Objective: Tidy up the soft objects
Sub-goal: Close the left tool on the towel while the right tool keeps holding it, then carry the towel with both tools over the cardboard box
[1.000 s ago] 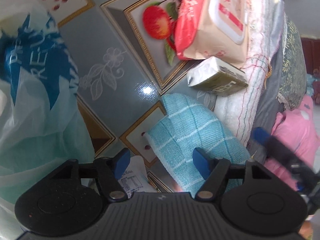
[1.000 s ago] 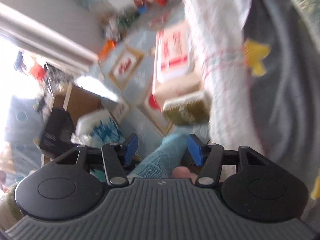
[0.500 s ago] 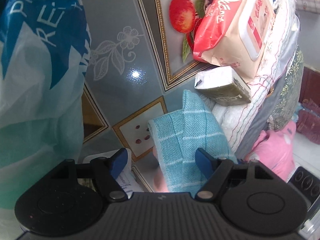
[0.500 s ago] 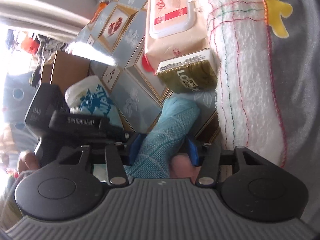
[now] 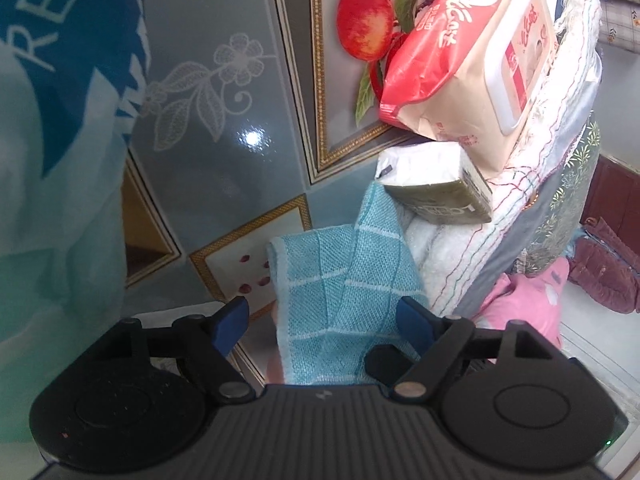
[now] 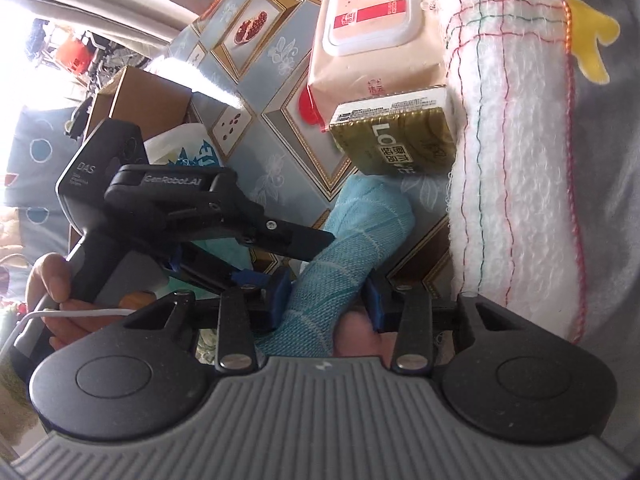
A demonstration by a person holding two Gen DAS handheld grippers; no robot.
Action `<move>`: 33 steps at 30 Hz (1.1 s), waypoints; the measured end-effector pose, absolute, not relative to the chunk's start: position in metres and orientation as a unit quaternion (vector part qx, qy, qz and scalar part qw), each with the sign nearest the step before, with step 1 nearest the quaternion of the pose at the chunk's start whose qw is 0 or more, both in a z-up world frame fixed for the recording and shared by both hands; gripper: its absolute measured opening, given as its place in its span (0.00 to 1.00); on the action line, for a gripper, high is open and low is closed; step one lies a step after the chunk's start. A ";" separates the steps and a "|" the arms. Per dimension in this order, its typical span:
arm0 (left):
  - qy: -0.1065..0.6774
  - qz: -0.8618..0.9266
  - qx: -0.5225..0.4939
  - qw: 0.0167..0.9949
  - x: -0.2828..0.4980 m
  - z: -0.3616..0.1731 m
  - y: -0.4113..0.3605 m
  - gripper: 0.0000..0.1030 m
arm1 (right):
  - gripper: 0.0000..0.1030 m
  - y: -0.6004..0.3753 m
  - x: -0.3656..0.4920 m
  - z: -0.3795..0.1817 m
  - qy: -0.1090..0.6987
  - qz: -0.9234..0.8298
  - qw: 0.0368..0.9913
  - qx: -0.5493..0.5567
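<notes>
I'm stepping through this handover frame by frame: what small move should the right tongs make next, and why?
Probably finish closing the right tongs on the blue towel: its jaws have just been closing with cloth between them, while the left tongs, just opening, straddle it loosely.

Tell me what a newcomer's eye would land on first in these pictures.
The folded turquoise checked cloth stands out first, lying between the blue pads of the right gripper, whose jaws have just been closing. Behind it, a gold tissue pack and a peach-and-red wet-wipes pack lean against a rolled white towel. The fruit-print tablecloth is vivid too.
</notes>
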State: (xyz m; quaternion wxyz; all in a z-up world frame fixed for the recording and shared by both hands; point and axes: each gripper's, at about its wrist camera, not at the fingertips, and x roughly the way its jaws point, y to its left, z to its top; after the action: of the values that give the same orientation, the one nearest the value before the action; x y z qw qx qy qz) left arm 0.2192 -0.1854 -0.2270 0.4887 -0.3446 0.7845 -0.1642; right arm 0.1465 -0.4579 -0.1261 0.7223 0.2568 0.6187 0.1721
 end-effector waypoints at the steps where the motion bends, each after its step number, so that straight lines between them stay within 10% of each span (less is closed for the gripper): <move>1: 0.783 -0.165 -0.349 0.487 0.218 -0.227 -0.187 0.79 | 0.32 -0.458 0.145 -0.126 0.616 0.171 0.724 0.258; 33: 0.703 -0.349 -0.386 0.485 0.211 -0.091 -0.136 0.72 | 0.17 -0.335 0.088 0.019 0.482 0.093 0.839 0.235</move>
State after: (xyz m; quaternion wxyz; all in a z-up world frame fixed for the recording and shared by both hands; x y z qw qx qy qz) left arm 0.2114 -0.1363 -0.0911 0.4846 -0.3858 0.7034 -0.3486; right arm 0.0877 -0.3347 0.0192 0.8390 0.2350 0.4818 0.0932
